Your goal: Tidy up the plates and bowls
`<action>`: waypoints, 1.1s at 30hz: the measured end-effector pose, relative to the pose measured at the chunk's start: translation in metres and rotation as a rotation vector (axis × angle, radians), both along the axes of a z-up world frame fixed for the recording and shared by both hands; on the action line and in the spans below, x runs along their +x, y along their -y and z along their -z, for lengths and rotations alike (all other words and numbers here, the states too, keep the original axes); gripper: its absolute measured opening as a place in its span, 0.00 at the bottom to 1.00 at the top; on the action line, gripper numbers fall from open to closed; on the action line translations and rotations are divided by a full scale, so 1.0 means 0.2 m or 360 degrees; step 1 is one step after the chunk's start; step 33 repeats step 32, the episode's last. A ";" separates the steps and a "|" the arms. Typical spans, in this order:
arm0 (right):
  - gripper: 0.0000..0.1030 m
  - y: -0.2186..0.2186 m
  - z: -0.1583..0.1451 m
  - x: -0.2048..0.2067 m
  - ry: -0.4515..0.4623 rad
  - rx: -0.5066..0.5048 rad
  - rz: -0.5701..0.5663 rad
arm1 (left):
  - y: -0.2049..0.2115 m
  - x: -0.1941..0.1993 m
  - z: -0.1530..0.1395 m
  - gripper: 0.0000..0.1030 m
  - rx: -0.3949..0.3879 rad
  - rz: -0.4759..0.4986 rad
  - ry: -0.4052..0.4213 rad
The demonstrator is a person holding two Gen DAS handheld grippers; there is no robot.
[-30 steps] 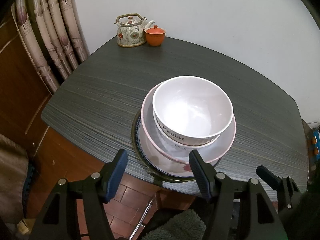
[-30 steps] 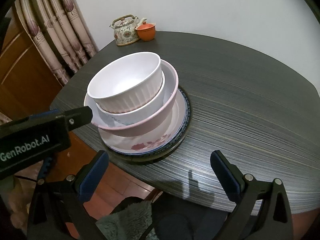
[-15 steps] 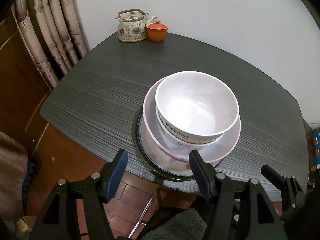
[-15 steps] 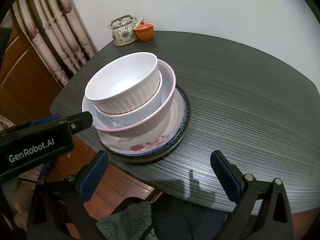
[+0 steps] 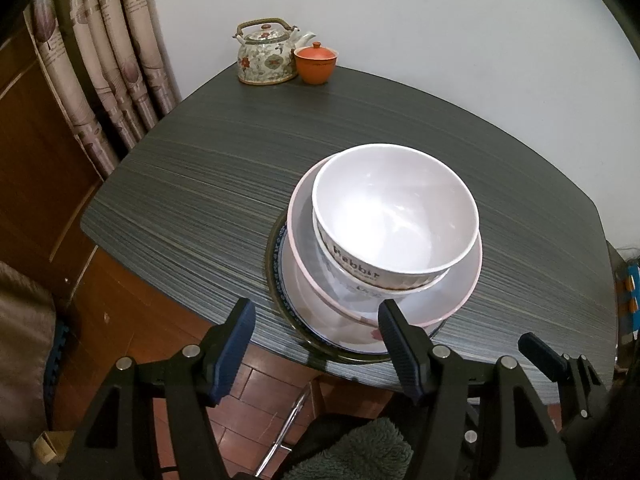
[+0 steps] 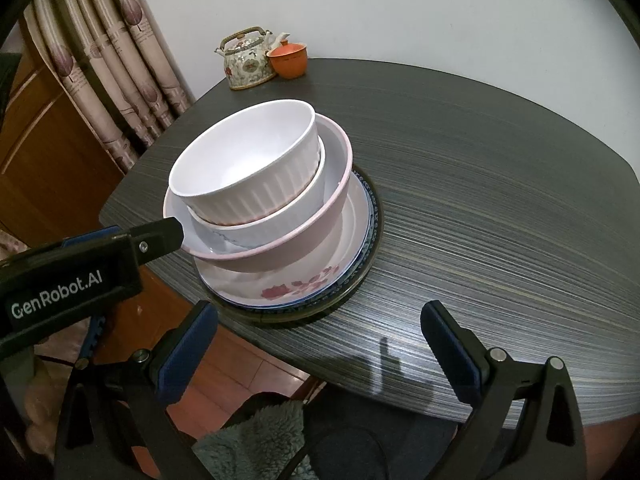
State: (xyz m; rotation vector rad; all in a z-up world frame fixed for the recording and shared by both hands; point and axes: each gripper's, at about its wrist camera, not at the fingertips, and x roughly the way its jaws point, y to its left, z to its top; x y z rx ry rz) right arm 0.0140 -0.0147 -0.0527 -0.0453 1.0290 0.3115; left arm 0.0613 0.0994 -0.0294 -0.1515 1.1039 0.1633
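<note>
The stack sat near the worktop's (image 5: 208, 168) front edge: a ribbed white bowl (image 6: 244, 160) nested in a second bowl (image 6: 280, 220), then a pink-rimmed bowl (image 6: 304, 236), a floral plate (image 6: 296, 284) and a dark-rimmed plate (image 6: 360, 276) beneath. Over the last second nothing in it had shifted; only the left gripper (image 5: 316, 344) had drawn back slightly. Both it and the right gripper (image 6: 320, 348) hung before the edge, fingers wide and empty, so the sorting looked finished or not begun. A teapot (image 5: 266, 54) stood far back.

Floral teapot (image 5: 267, 57) and orange lidded cup (image 5: 316, 62) touching at far corner of dark striped worktop (image 5: 208, 168); patterned curtain (image 5: 108, 60) left, white wall behind.
</note>
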 end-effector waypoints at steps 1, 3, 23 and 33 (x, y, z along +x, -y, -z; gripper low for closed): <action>0.98 0.00 0.00 0.00 0.0000 -0.0001 0.0002 | 0.00 0.00 0.00 0.63 -0.0004 0.0002 0.0001; 0.98 0.00 0.00 -0.01 -0.0001 0.0000 0.0003 | 0.00 0.00 -0.01 0.63 -0.0009 0.0005 0.0007; 0.98 0.00 0.01 0.00 -0.0012 0.0004 0.0004 | -0.01 0.00 0.01 0.63 -0.0048 0.0024 0.0054; 0.98 0.00 0.02 0.00 -0.0016 0.0007 0.0008 | -0.02 0.00 0.00 0.64 -0.0060 0.0016 0.0055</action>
